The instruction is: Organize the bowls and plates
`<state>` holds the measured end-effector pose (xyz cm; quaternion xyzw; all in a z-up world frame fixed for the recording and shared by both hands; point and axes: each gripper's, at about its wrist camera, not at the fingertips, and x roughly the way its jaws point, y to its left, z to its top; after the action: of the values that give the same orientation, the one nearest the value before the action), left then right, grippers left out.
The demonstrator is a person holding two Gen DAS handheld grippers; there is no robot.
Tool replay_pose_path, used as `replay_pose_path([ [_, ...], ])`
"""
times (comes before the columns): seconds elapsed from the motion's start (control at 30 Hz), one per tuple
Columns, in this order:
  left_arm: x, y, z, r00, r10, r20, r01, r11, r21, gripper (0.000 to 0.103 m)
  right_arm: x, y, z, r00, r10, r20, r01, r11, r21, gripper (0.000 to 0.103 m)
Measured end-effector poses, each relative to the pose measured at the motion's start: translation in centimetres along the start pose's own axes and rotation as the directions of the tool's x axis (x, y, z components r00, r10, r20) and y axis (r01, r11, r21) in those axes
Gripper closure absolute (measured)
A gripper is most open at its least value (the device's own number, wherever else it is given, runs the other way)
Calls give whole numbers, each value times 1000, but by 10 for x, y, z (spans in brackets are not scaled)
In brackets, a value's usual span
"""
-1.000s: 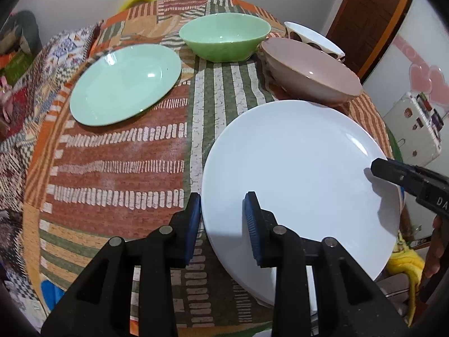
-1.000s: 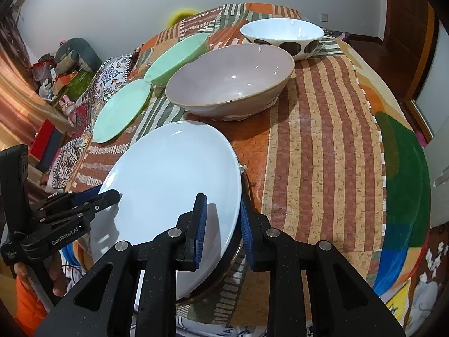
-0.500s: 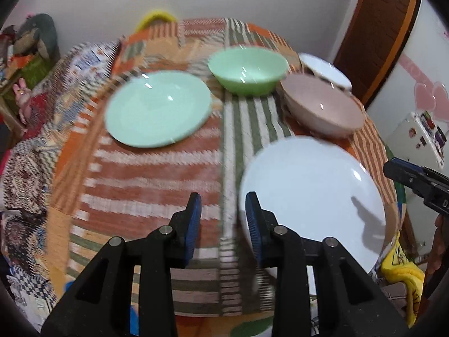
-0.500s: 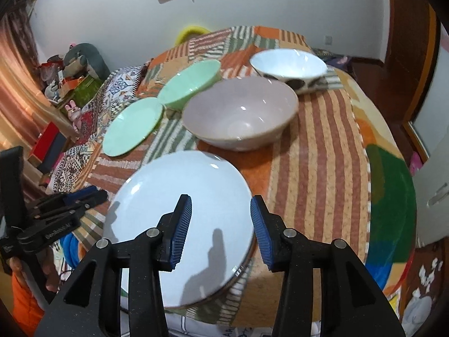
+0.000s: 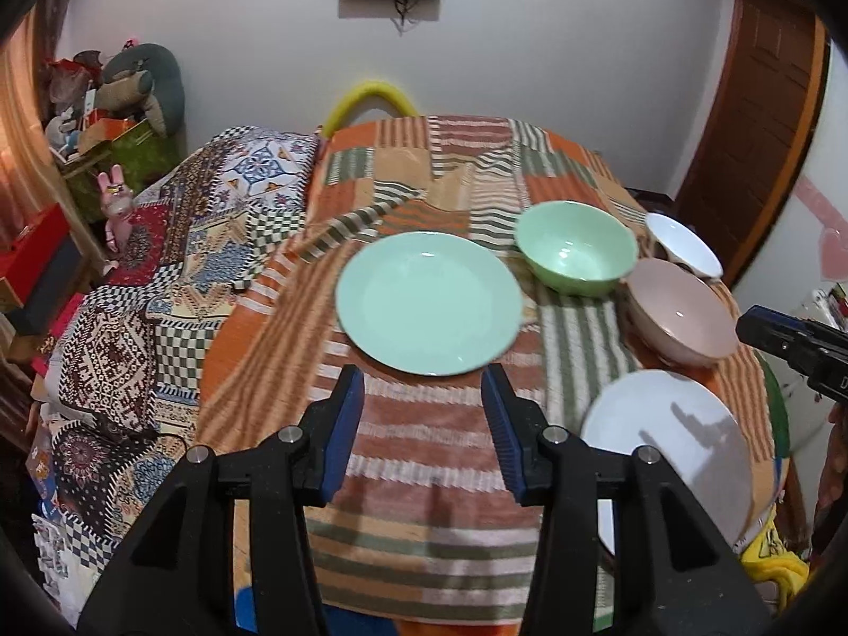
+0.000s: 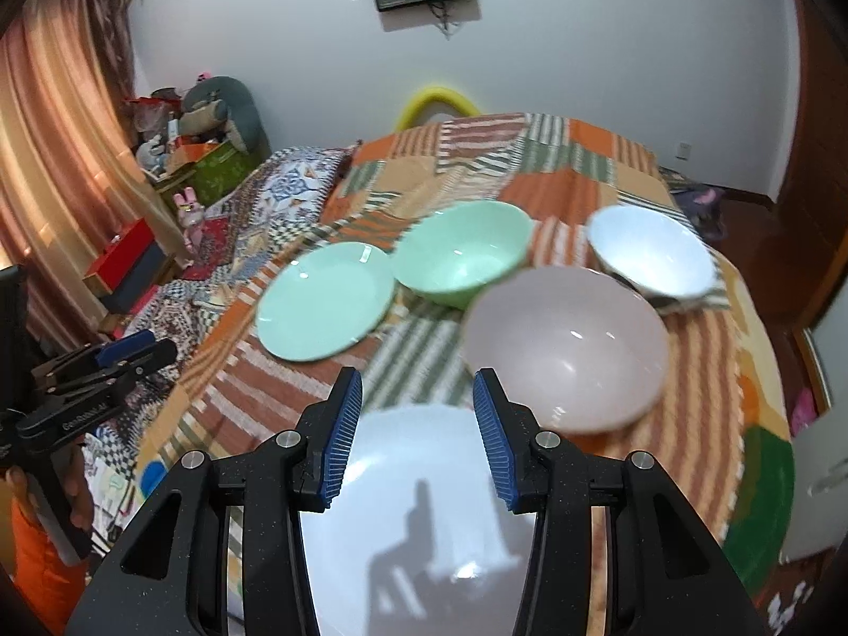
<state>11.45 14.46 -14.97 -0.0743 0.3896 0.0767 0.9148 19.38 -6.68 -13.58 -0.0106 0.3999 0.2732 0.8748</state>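
Observation:
A white plate (image 5: 668,450) lies at the table's near right edge; it also shows in the right wrist view (image 6: 418,509). A green plate (image 5: 429,302) (image 6: 326,299), a green bowl (image 5: 575,254) (image 6: 464,252), a pink bowl (image 5: 681,310) (image 6: 564,347) and a white bowl (image 5: 683,244) (image 6: 649,252) stand behind it. My left gripper (image 5: 424,418) is open and empty, raised above the cloth in front of the green plate. My right gripper (image 6: 418,421) is open and empty, raised above the white plate's far rim.
The round table has a striped patchwork cloth (image 5: 424,450). A patterned bedspread (image 5: 175,275) lies to the left. A yellow chair back (image 5: 371,98) stands behind the table. A wooden door (image 5: 752,132) is at the right. Boxes and toys (image 6: 201,159) fill the left corner.
Both grippers have let go of the white plate, opened wide, and pulled up and back from the table. The plate stays on the near right edge.

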Motion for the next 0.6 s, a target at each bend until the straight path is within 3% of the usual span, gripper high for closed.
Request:
replay_pose_path([
  [0.1,9,14,5,1000,22,7,-22,1000,-21,43,13,12,7,1000,7,-11,-7,1000,-26,63],
  [0.6,80,69,29,996,41,-83,-48,996,-75,43,87,41,37,994,-6,-110,-7,992,-124,63],
])
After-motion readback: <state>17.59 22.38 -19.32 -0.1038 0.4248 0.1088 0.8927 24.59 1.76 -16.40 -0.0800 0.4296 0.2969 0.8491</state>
